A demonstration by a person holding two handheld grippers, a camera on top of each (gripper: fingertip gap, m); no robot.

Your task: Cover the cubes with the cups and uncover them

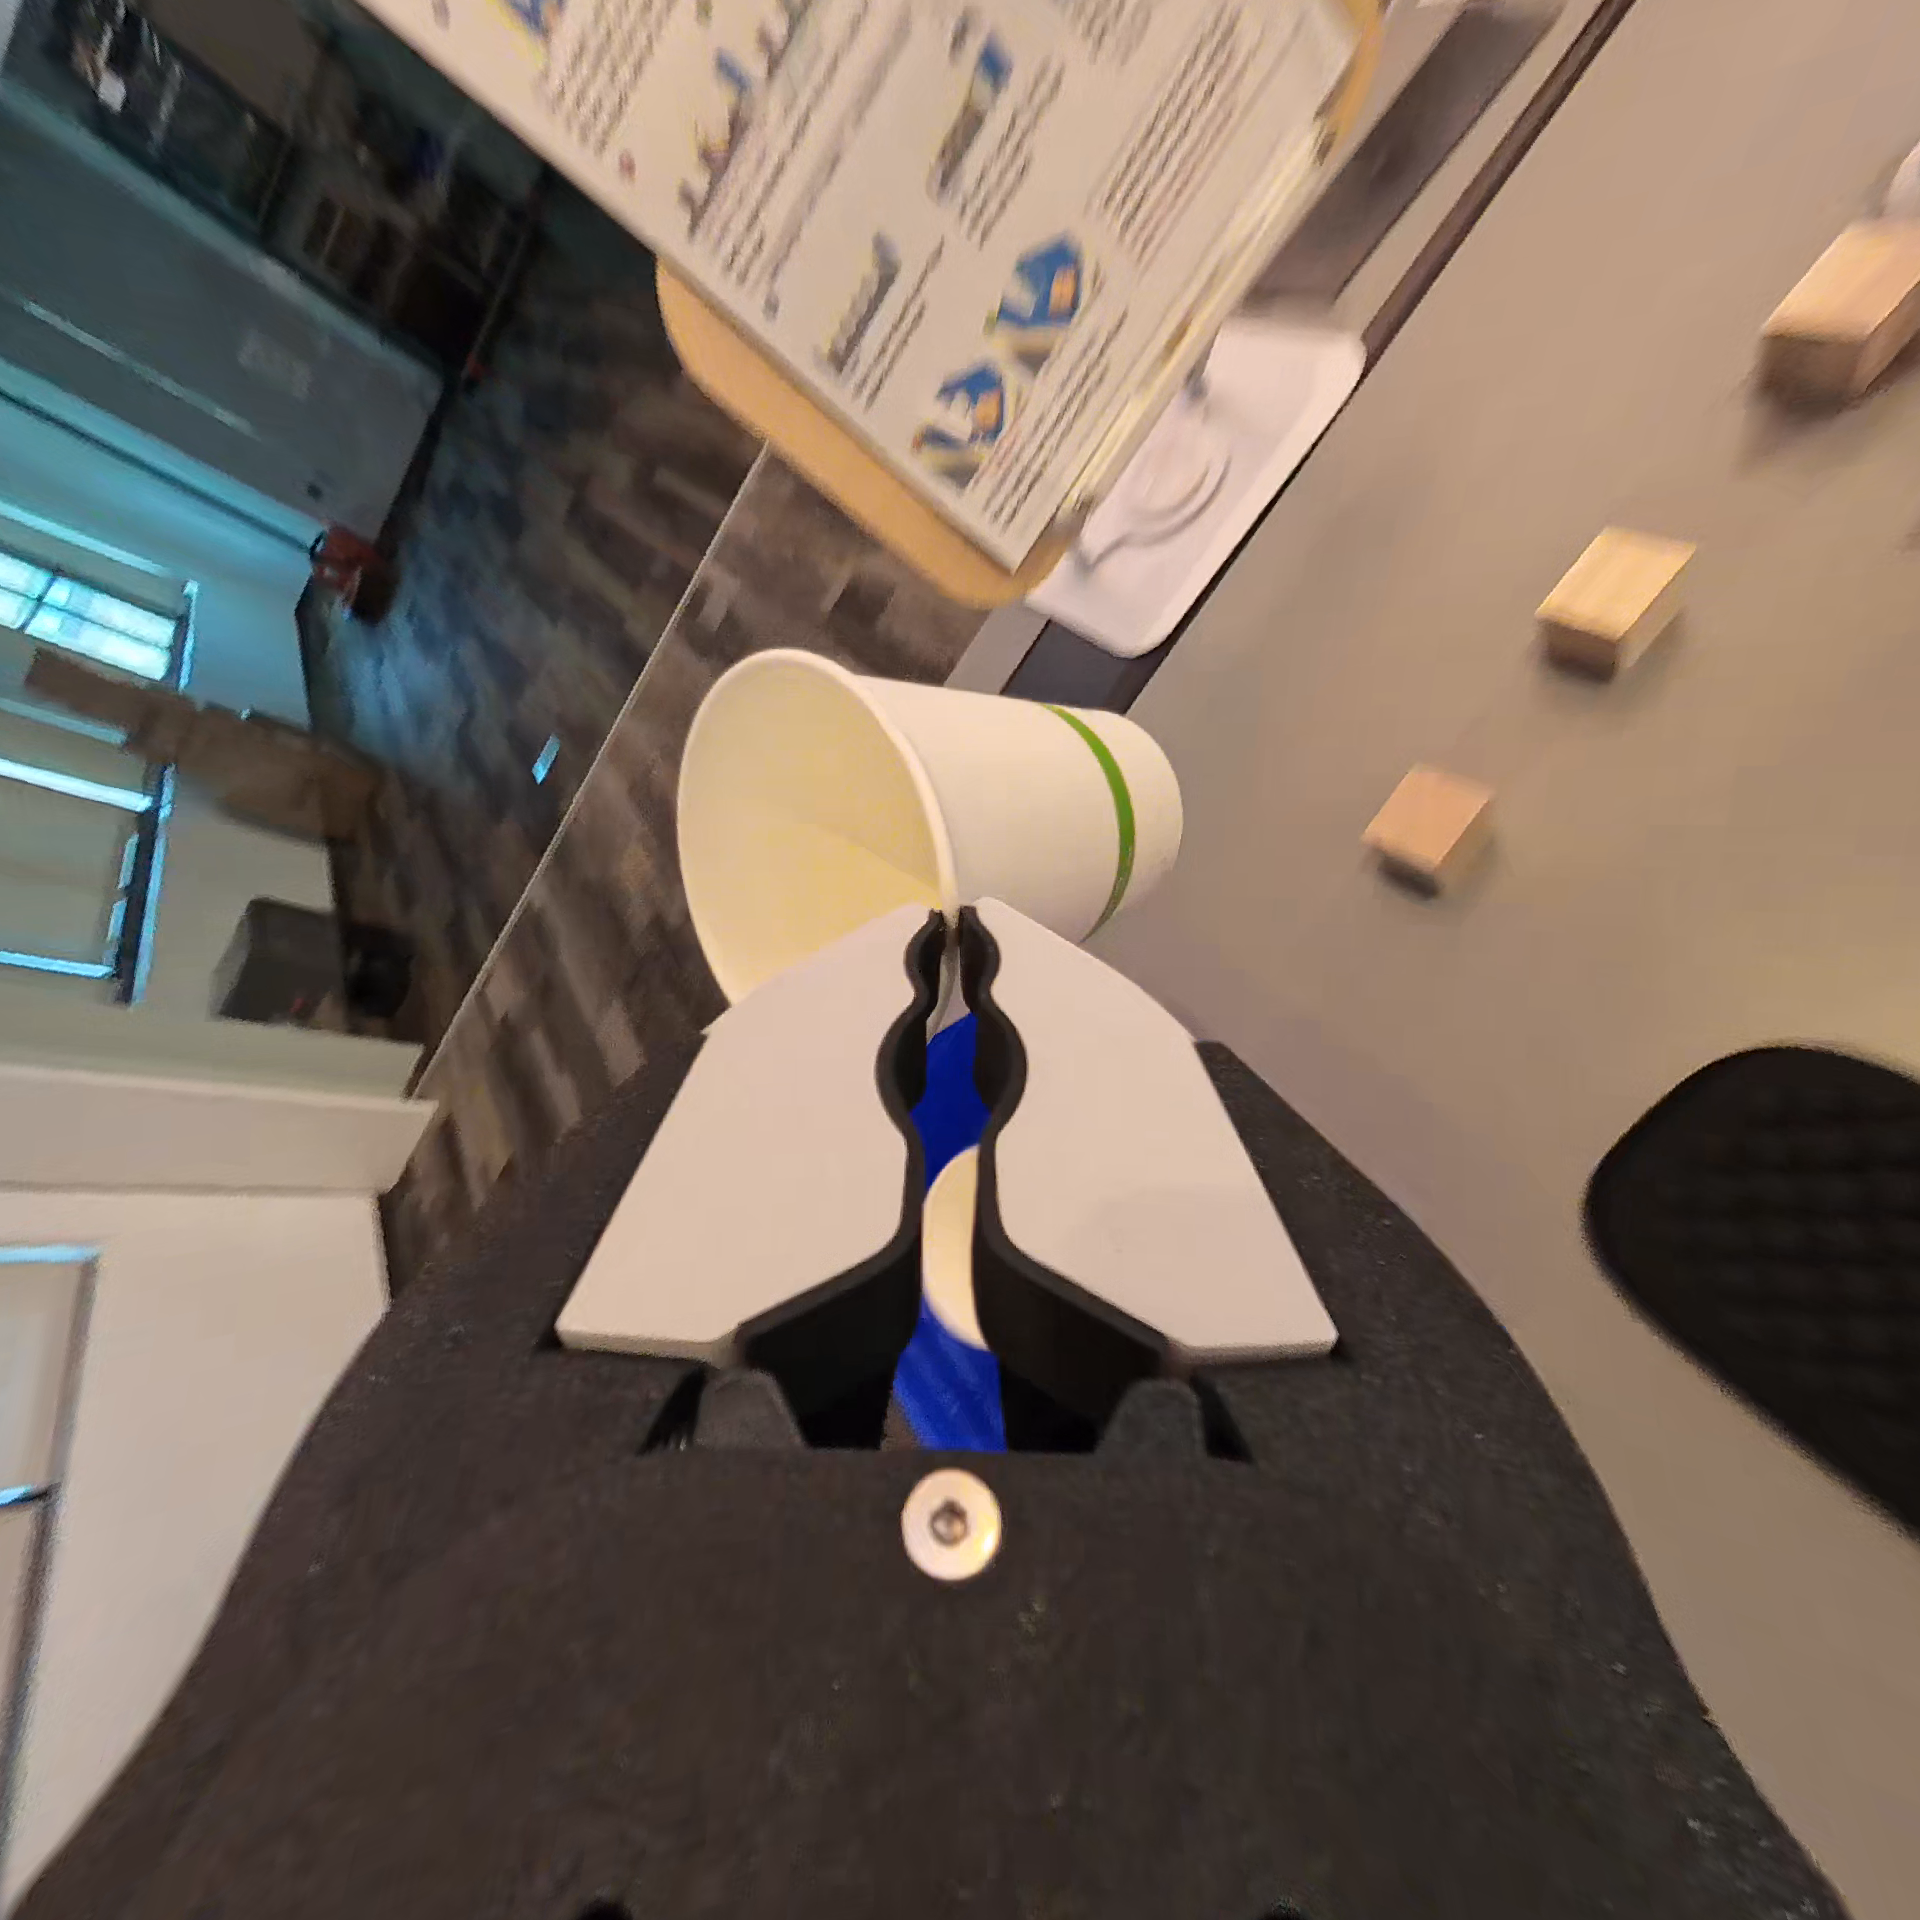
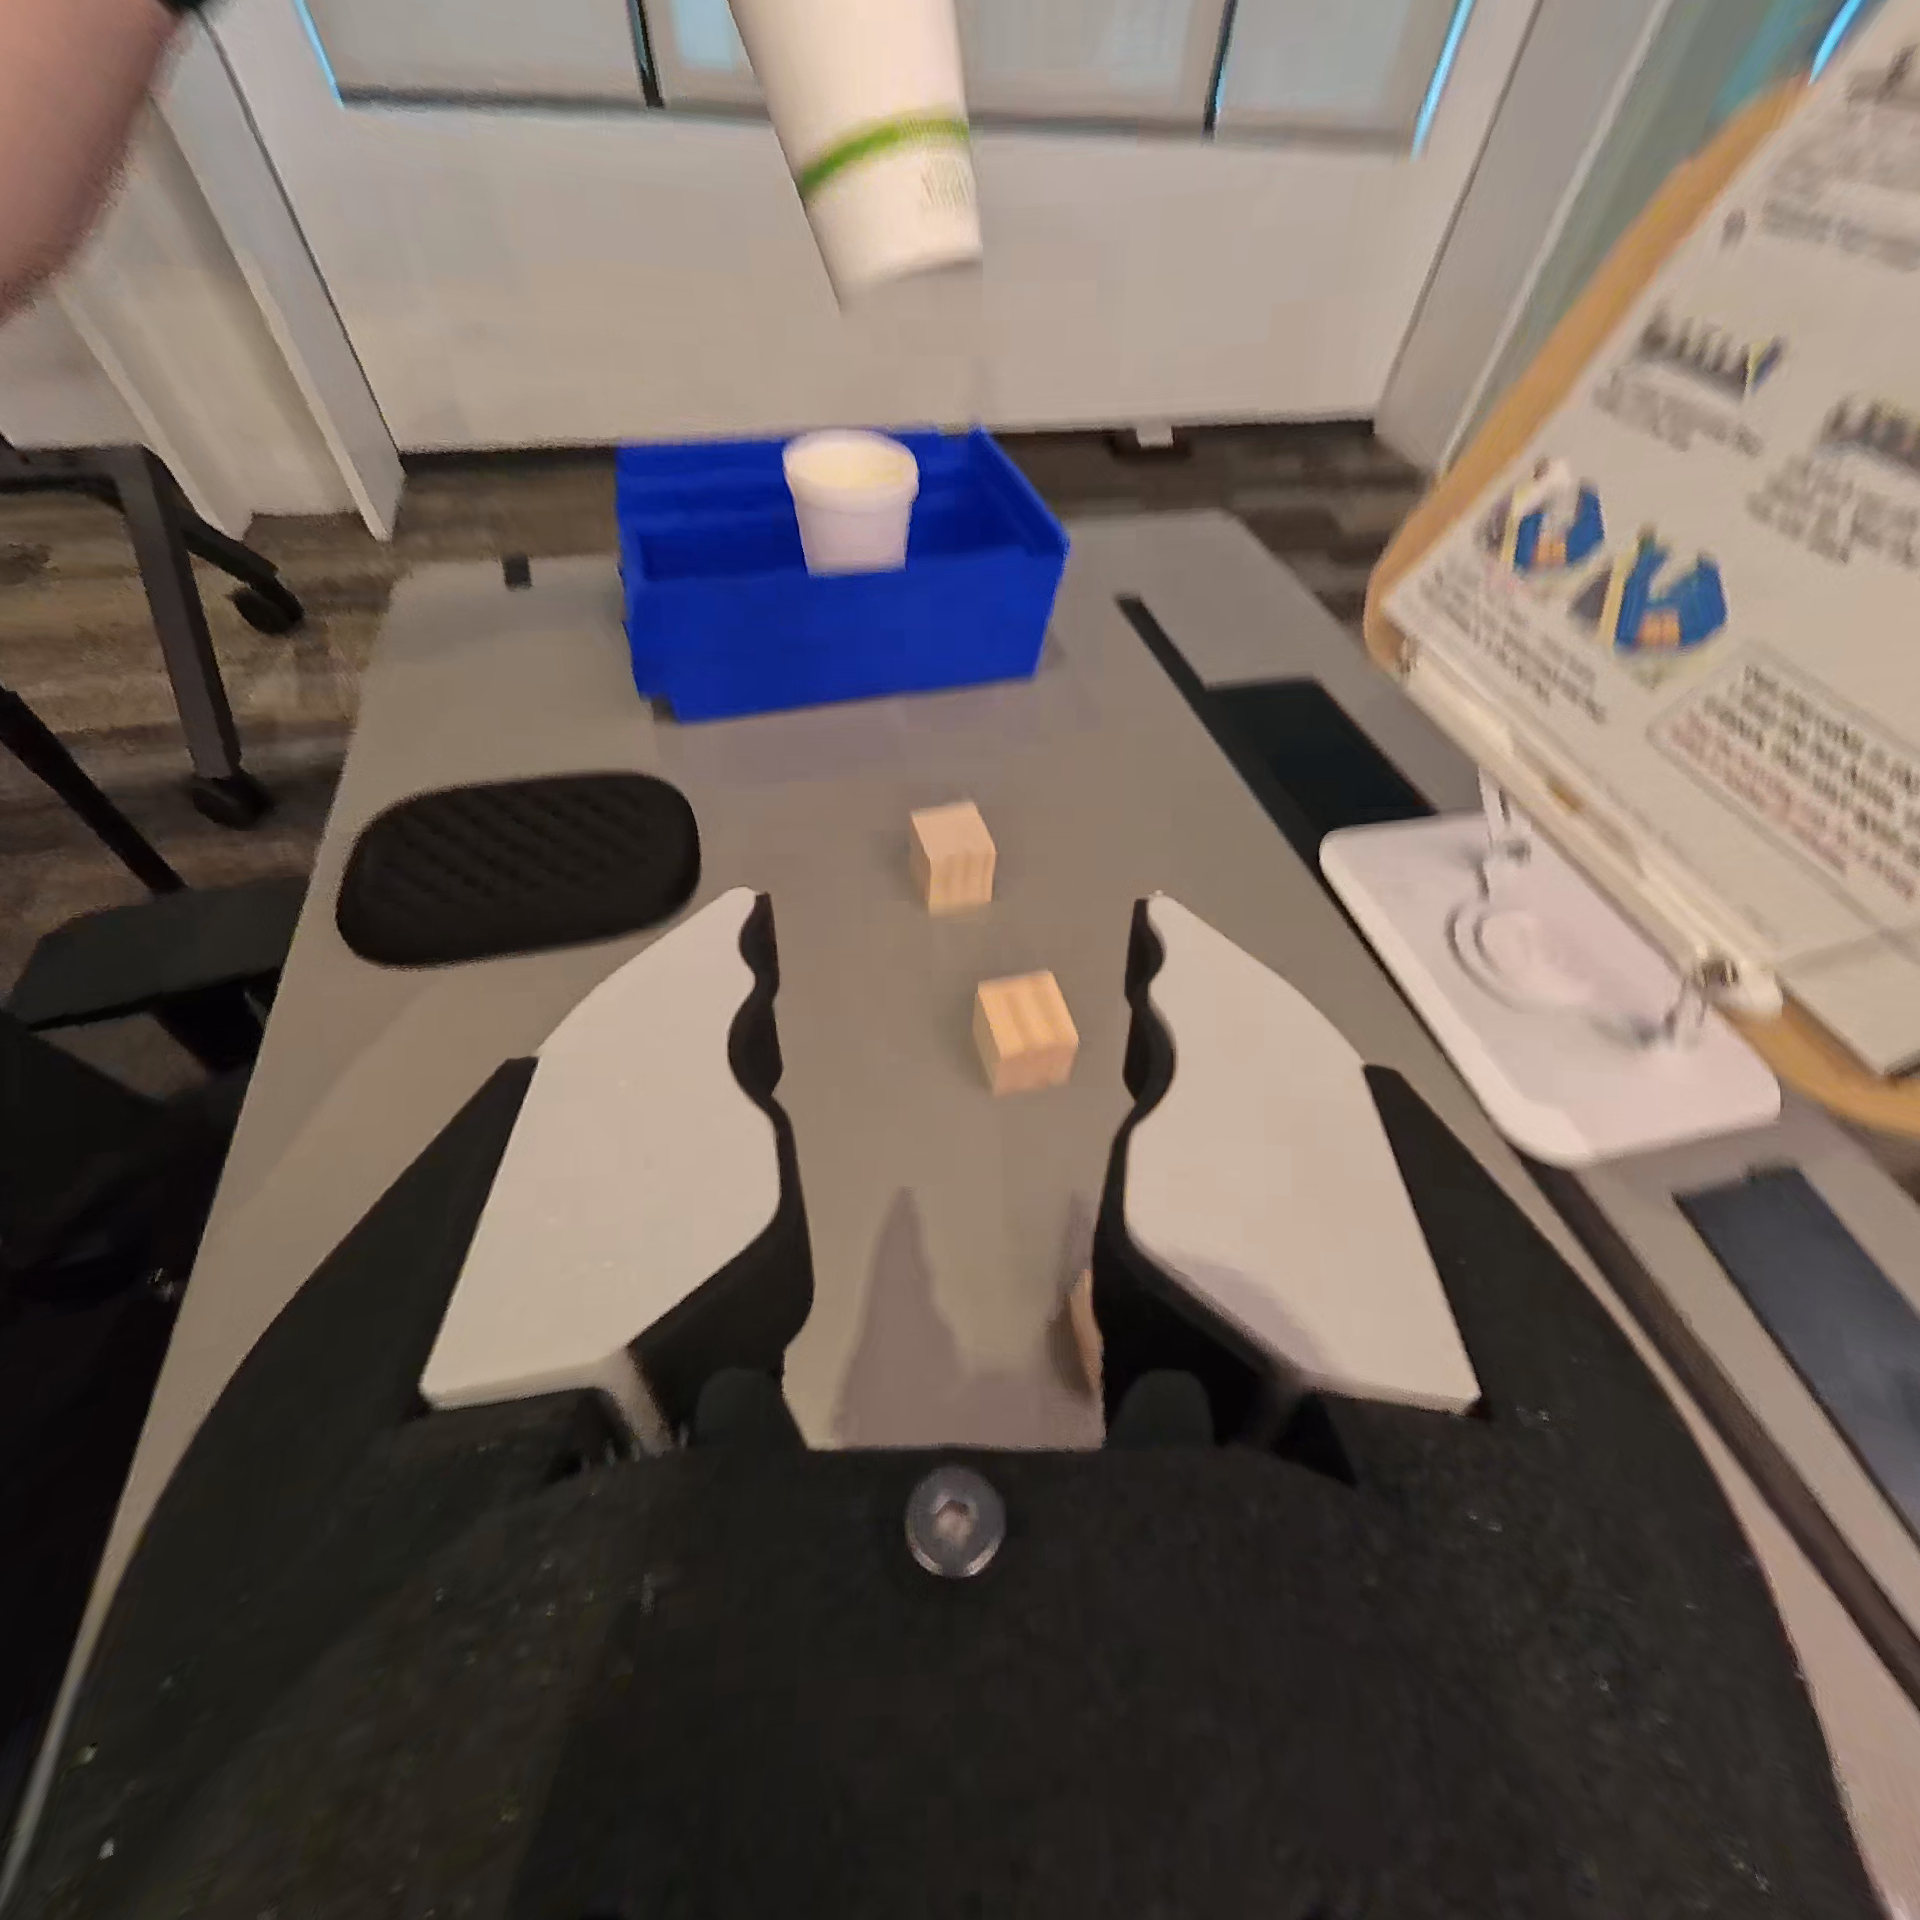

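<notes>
Left tongs (image 1: pixel 954 920) are pinched together on the rim of a paper cup (image 1: pixel 997 800), one finger inside the mouth and one outside, and the cup hangs in the air, tipped on its side above the bench (image 1: pixel 1455 1143). From the right wrist view the same cup (image 2: pixel 883 156) shows high over the far end of the bench, base pointing down and towards the camera. Right tongs (image 2: pixel 951 914) stand wide apart and hold nothing, low over the near end of the bench.

Thin paper like this will likely weigh almost nothing and crush easily; a rim grip looks wisest, since the rolled lip is the stiffest part, and a light squeeze should do. Being so light, it may swing or slip if turned quickly.

Between the right fingers lie two wooden cubes (image 2: pixel 1023 1031), the other (image 2: pixel 951 857) a little farther on; a sliver of a third (image 2: pixel 1081 1340) shows by the right finger. All are uncovered. Wood should be hard and stable, unlikely to shift unless the cup wall nudges it.

Beyond them a second cup (image 2: pixel 850 501) stands upright in a blue bin (image 2: pixel 831 634).
</notes>
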